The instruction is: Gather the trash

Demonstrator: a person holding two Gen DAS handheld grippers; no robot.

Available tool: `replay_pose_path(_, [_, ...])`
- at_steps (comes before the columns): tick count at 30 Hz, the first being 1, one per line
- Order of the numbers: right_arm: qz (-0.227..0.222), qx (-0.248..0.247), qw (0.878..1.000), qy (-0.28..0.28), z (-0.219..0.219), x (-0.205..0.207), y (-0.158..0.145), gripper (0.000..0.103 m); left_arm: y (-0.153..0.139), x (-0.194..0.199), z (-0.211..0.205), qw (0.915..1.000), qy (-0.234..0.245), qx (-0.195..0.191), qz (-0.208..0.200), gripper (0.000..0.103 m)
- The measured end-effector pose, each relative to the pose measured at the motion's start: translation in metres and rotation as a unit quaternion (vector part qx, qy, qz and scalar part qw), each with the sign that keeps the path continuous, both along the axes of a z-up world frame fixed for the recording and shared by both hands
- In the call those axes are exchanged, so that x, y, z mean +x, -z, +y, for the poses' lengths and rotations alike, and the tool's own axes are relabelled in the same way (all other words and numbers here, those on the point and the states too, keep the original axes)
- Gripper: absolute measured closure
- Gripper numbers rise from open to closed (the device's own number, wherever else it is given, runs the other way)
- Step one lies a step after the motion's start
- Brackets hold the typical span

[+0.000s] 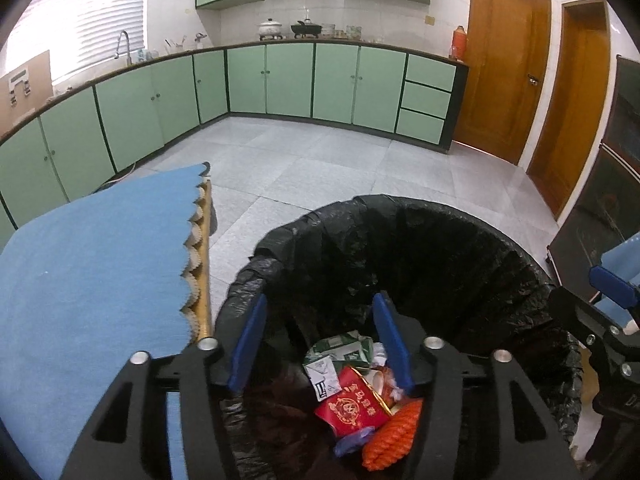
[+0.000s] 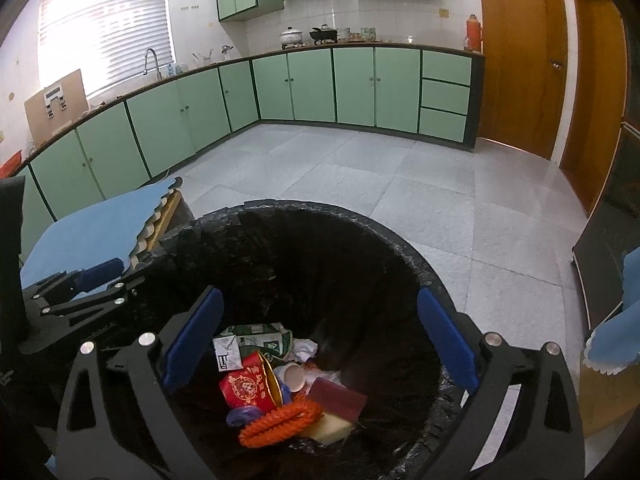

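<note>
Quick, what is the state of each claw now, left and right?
Left claw: open, holding nothing, above the trash bin.
Right claw: open wide, holding nothing, also above the bin.

red box (image 1: 352,410) w/ gold print, chars illegible

Crinkled glossy plastic bin liner (image 1: 400,248) – matt blue cloth tablecloth (image 1: 100,264) beside it.

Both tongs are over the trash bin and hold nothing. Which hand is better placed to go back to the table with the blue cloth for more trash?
Left, probably. The left tongs hang open beside the blue-cloth table; the right tongs sit farther across the bin.
</note>
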State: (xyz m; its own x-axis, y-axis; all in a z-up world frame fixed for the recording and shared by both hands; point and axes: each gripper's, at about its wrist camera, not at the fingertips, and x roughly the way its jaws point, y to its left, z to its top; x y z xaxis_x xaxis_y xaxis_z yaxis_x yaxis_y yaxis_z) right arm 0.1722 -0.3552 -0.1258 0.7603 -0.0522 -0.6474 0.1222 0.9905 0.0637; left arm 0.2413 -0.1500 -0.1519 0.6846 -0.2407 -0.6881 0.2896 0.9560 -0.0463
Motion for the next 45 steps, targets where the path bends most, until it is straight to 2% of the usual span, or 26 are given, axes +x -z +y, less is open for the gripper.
replay_pose_path(4, [-0.001,0.011,1.000,-0.005,0.002,-0.004,-0.004,0.007,-0.007,-0.006,0.008,1.0000,-0.001,-0.002,-0.007,0.032])
replay_pose_path(15, [-0.001,0.031,0.999,-0.034,0.022,-0.018,-0.023,0.005,-0.039,-0.032,0.034,0.9994,-0.006,-0.011,-0.032,0.017])
replay_pose_path(30, [-0.056,0.033,0.994,-0.087,0.069,-0.066,-0.090,0.005,-0.101,-0.100,0.081,0.9957,-0.028,-0.015,-0.087,0.011])
replay_pose_path(36, [-0.068,0.028,0.992,-0.099,0.086,-0.082,-0.109,0.005,-0.120,-0.124,0.094,0.9937,-0.036,-0.017,-0.104,0.007])
replay_pose_path(45, [-0.081,0.015,0.990,-0.114,0.105,-0.103,-0.128,0.005,-0.140,-0.152,0.116,0.9910,-0.045,-0.027,-0.123,0.006])
